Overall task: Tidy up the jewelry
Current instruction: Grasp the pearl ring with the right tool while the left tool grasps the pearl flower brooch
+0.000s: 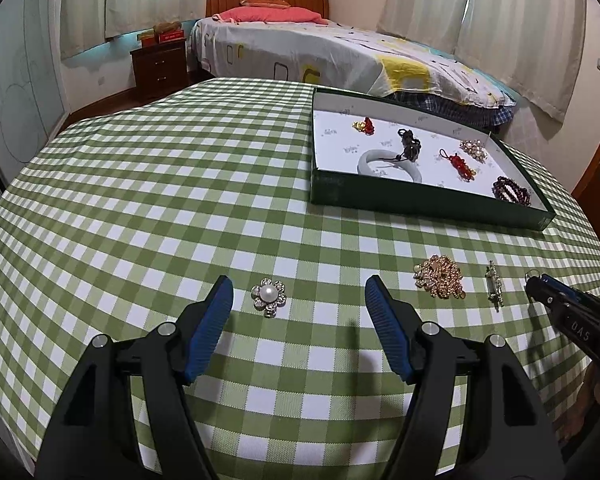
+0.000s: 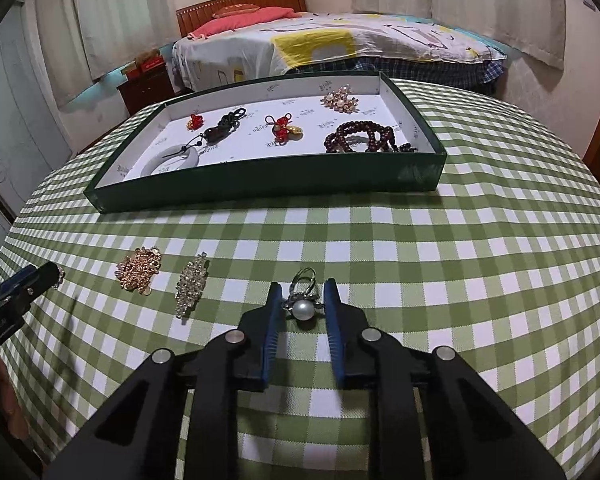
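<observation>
My left gripper point(image 1: 299, 292) is open just above the tablecloth; a pearl flower brooch point(image 1: 269, 296) lies between its fingers, nearer the left one. My right gripper point(image 2: 303, 300) is shut on a pearl ring point(image 2: 303, 303) at table level. A gold brooch point(image 1: 440, 276) point(image 2: 139, 274) and a crystal clip point(image 1: 494, 286) point(image 2: 191, 288) lie on the cloth between the two grippers. The green tray point(image 1: 420, 200) point(image 2: 260, 184) holds a white bangle point(image 1: 388, 162), red charms point(image 2: 281, 127), a black cord charm point(image 2: 224, 124), a pearl brooch point(image 2: 340, 100) and dark beads point(image 2: 364, 138).
The table has a green checked cloth point(image 1: 160, 200). My right gripper's tip point(image 1: 568, 312) shows at the right edge of the left wrist view; my left gripper's tip point(image 2: 16, 296) shows at the left of the right wrist view. A bed point(image 1: 320, 48) and a nightstand point(image 1: 160, 66) stand behind.
</observation>
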The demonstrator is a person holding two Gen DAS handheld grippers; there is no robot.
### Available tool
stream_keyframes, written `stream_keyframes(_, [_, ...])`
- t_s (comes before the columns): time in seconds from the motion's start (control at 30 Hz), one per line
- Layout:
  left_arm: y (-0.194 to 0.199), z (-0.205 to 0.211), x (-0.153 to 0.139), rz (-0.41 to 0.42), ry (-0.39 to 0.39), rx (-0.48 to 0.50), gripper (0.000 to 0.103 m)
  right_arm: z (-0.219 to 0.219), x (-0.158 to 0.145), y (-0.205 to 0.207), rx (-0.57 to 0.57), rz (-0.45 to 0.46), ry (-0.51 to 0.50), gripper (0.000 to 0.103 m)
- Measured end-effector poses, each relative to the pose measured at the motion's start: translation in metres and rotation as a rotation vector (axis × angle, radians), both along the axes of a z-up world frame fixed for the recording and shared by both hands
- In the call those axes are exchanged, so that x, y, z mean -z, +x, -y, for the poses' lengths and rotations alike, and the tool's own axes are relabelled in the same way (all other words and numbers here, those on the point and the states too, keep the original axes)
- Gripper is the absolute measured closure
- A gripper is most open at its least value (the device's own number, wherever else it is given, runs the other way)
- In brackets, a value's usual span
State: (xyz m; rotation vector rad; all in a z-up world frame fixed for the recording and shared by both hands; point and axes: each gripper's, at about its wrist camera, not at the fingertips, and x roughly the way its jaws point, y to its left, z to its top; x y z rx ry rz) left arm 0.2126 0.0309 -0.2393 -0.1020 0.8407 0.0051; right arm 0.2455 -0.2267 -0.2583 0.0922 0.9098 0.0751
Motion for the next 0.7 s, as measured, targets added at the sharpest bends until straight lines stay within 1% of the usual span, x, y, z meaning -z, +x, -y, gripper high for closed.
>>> stream_keyframes(0.33, [0.003, -0.008, 0.008, -0.019, -0.005, -0.013, 0.036, 0.009, -0.004, -0.01, 0.004, 0.023, 0.027, 0.081])
stream_keyframes(0.43, [0.005, -0.012, 0.009, -0.02, -0.004, -0.016, 0.039, 0.01, -0.006, -0.013, -0.001, 0.031, 0.033, 0.081])
stream_keyframes(0.5, [0.008, -0.014, 0.011, -0.032, -0.017, -0.013, 0.049, 0.011, -0.008, -0.013, -0.003, 0.034, 0.038, 0.081])
stream_keyframes(0.57, [0.011, -0.016, 0.014, -0.05, -0.034, -0.004, 0.056, 0.012, -0.009, -0.014, -0.002, 0.039, 0.043, 0.081])
stream_keyframes(0.67, [0.013, -0.016, 0.015, -0.053, -0.034, 0.006, 0.064, 0.012, -0.01, -0.015, -0.004, 0.042, 0.046, 0.081])
stream_keyframes(0.7, [0.013, -0.016, 0.015, -0.052, -0.033, 0.011, 0.068, 0.012, -0.01, -0.015, -0.005, 0.042, 0.048, 0.081])
